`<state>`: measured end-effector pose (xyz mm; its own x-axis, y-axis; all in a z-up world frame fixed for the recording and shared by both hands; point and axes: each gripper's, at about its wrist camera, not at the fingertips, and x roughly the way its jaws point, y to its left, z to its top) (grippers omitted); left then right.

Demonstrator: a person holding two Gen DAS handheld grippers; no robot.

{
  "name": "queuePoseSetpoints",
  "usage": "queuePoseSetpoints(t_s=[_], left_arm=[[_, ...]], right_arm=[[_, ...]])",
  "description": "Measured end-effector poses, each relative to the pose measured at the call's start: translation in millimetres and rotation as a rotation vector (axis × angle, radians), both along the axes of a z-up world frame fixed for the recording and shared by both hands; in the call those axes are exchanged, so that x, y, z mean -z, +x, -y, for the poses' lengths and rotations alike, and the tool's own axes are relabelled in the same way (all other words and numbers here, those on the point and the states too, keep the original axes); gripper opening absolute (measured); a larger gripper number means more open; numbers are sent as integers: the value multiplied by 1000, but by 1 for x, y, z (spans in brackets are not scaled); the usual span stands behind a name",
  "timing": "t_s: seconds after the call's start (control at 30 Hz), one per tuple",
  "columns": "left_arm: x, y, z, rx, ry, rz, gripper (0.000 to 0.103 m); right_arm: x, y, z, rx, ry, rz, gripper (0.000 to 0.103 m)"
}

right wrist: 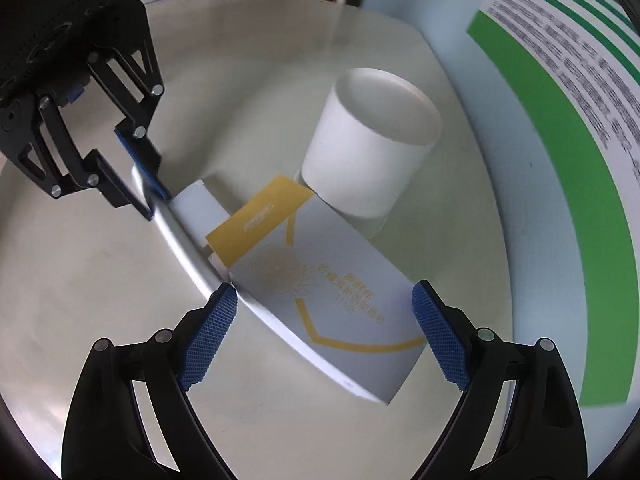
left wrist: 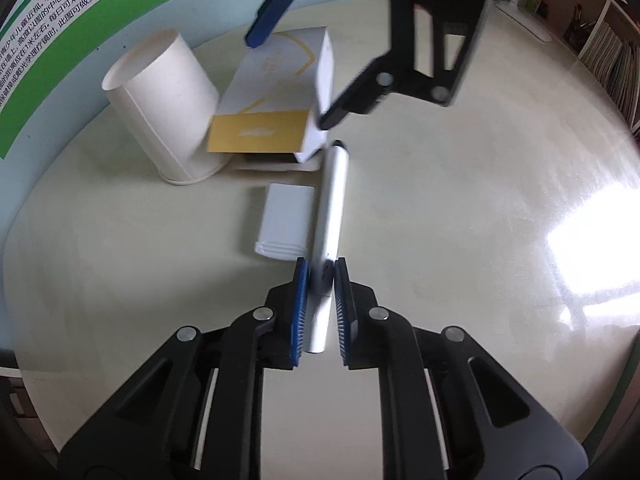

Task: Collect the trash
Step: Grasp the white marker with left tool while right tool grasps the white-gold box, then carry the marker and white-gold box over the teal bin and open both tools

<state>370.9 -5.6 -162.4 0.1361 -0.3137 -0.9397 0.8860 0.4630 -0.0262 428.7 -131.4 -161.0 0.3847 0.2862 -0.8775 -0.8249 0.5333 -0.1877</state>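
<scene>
Cardboard box, white with a gold flap, is the biggest risk item and the landmark. It lies tilted, leaning on the paper cup behind it, with its flap end resting over a small flat white packet. The right gripper straddles the box's near end, pads spread wide on either side, not yet pressing. Judgement: if those pads close off-centre on the slanted faces, the box likely twists or slides, and it could shove the cup, which stands upside down and touching the box, so it may tip or roll.

Next smaller: the silver-white tube lies along the box's side, far tip just beside the flap corner. The left gripper is clenched on the tube near its near end, pads pressing both sides. Judgement: gripped that far from the middle, the tube may swing or droop when raised and knock the box or the packet. Both grippers work close together at the box, so a collision between them is possible.

Surface: a pale cream round table, glossy, strong window glare on the side away from the box. Room: light blue wall behind the cup with a green-and-white poster carrying printed text; shelving with books or files at the far edge, blurred.
</scene>
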Motion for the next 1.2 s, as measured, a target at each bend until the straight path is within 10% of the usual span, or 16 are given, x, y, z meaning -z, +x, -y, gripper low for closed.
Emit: queuePoseSetpoints(t_s=[0.27,0.33,0.4,0.7,0.9,1.2], left_arm=[[-5,-28,-1,-42,-23,-7,11],[-4,-26,-3,-52,-31,-11,11],[-3,-31,-4,-66,-26,-6,11],[4,5,1,-125,-24,-32,11],[-2,5,-16,-165,-44,-37,11],[-25,-11,-25,-177,-79,-13,10]], right_arm=[[-19,-9,4,1,-23,-82,37],[-24,-15,7,-7,-14,-37,51],[-29,-19,9,7,-4,75,96],[10,8,-16,-169,-158,22,92],[7,-2,0,-115,-71,-97,63],[-36,-52,49,76,115,-119,62]])
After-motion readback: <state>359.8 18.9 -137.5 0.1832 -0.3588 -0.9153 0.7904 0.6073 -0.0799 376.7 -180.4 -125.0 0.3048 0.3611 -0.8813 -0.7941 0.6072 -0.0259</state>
